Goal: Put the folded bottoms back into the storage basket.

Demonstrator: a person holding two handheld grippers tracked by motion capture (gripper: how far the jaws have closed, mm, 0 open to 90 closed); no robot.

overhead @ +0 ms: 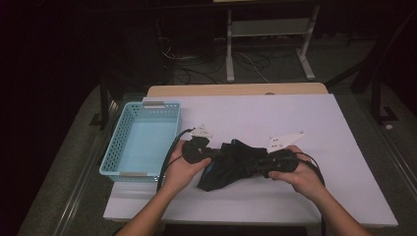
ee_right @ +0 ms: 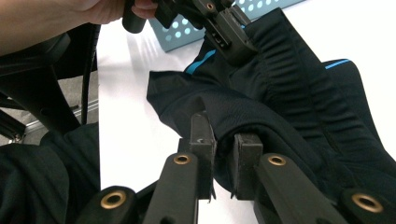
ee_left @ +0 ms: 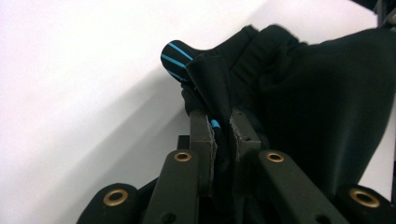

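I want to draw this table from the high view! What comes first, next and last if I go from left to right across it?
Blue basket → left gripper, shut on one end of the black garment → black garment bunched in the middle → right gripper, shut on its other end.

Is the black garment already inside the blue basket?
No, the black garment lies on the white table, right of the blue basket.

A dim room: grey floor [overhead: 339, 64] strewn with cables [overhead: 246, 61], and a white metal stand [overhead: 268, 29] behind the table [overhead: 295, 113].
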